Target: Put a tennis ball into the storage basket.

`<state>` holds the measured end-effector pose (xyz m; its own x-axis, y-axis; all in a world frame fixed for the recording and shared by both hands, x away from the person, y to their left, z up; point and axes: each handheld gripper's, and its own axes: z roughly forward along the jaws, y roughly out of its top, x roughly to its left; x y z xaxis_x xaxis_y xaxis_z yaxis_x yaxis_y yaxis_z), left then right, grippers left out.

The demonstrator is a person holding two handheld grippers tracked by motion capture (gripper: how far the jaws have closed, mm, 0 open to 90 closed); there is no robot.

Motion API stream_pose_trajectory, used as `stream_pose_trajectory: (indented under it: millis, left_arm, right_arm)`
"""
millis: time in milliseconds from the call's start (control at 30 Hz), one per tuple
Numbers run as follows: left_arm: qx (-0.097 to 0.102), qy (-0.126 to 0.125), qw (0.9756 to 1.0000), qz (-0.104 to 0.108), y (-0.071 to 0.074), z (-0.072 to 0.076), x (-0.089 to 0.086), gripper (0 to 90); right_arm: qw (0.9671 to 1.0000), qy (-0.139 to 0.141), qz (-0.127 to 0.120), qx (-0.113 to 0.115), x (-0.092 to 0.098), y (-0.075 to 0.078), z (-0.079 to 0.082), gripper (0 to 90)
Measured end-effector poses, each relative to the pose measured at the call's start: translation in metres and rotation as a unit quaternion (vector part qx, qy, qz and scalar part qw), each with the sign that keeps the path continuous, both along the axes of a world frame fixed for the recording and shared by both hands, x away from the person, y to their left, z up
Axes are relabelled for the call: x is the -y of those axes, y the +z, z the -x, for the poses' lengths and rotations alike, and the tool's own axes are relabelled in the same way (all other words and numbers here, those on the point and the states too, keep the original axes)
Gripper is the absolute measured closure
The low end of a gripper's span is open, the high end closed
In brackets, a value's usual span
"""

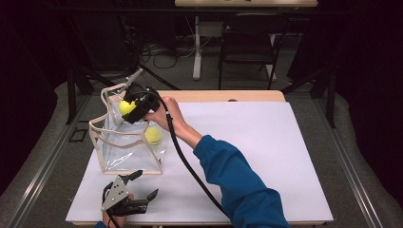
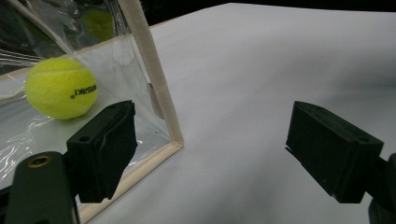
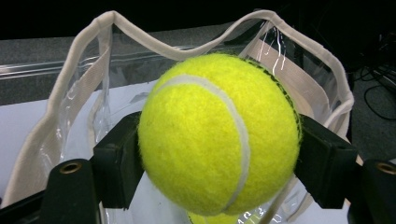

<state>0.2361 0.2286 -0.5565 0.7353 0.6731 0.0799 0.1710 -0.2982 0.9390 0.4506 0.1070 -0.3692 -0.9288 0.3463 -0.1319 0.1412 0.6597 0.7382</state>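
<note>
Your right gripper [image 3: 219, 161] has a yellow tennis ball [image 3: 218, 135] clamped between its two black jaws, pads pressing on both sides of the ball. White seam curves down the ball's front. You're holding it right over the open mouth of a clear plastic bag [image 3: 79, 93] with beige fabric trim; the rim sags in a wavy line behind the ball. Bit of a second yellow ball [image 3: 210, 218] peeks out below the held one, inside the bag. White tabletop [image 3: 18, 126] at left, dark floor behind.
</note>
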Motion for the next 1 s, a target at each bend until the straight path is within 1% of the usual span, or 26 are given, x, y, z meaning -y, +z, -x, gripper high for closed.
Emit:
stream_pose_trajectory:
  millis: [100, 200, 233, 333, 433, 500, 567, 667, 933, 967, 1000]
  left_arm:
    - [0.000, -0.001, 1.0000, 0.000, 0.000, 0.000, 0.000, 16.1]
    - [0.000, -0.001, 1.0000, 0.000, 0.000, 0.000, 0.000, 16.1]
    - [0.000, -0.001, 1.0000, 0.000, 0.000, 0.000, 0.000, 16.1]
    - [0.000, -0.002, 1.0000, 0.000, 0.000, 0.000, 0.000, 16.1]
    - [-0.001, -0.002, 1.0000, -0.001, 0.000, 0.000, 0.000, 16.1]
    - [0.000, -0.001, 1.0000, -0.002, 0.000, 0.000, 0.001, 16.1]
    - [-0.001, -0.002, 1.0000, -0.002, 0.000, 0.000, 0.001, 16.1]
    - [-0.001, -0.002, 1.0000, -0.002, 0.000, 0.000, 0.001, 16.1]
    - [-0.001, -0.001, 1.0000, -0.003, 0.000, 0.000, 0.001, 16.1]
    - [-0.002, -0.001, 1.0000, -0.002, 0.000, 0.000, 0.001, 16.1]
    - [-0.003, -0.001, 1.0000, -0.003, 0.000, 0.000, 0.001, 16.1]
  right_arm:
    - [1.0000, -0.007, -0.001, 0.002, 0.000, -0.001, 0.000, 21.8]
    - [0.9998, -0.014, -0.016, 0.002, 0.003, 0.002, 0.001, 14.4]
    - [0.9997, -0.018, -0.018, 0.003, 0.005, 0.004, 0.001, 14.2]
    - [0.9995, -0.015, -0.027, -0.004, 0.013, 0.006, 0.002, 10.6]
    - [0.9990, -0.014, -0.039, -0.018, 0.022, 0.007, 0.001, 5.0]
    - [0.9986, -0.012, -0.044, -0.027, 0.027, 0.007, 0.001, 3.0]
    - [0.9984, -0.012, -0.045, -0.031, 0.034, 0.006, 0.002, 0.7]
    - [0.9975, -0.010, -0.055, -0.044, 0.046, 0.005, 0.002, 0.0]
    - [0.9962, -0.007, -0.071, -0.049, 0.068, 0.004, 0.005, 0.0]
    - [0.9956, -0.006, -0.078, -0.051, 0.072, 0.004, 0.006, 0.0]
    - [0.9955, -0.005, -0.080, -0.050, 0.074, 0.004, 0.006, 0.0]
